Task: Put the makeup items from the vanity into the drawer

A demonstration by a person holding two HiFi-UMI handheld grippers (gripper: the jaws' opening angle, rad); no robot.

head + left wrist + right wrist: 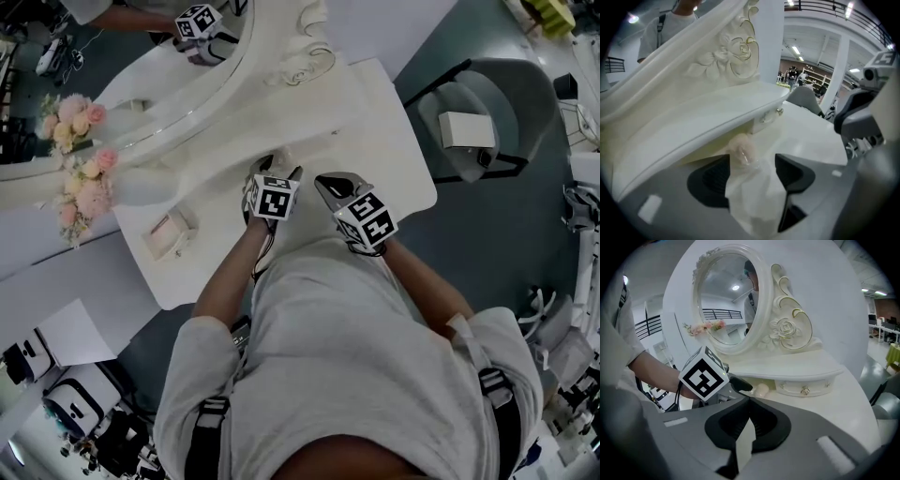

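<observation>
A grey hall floor surrounds the white table [380,122] and its oval mirror [729,301], where the tidying looks far from finished. A small pink box [169,234] lies out on the table, well apart from both tools. The left hand-held gripper [753,164] stands wide open, with a pale, rounded makeup item [742,149] loose at its tips under the shelf. It lies beside a knobbed drawer [805,387] that appears closed. The right hand-held gripper [749,401] is closed and empty. Only the gripper views show the drawer front and the item; only the head view shows the box.
</observation>
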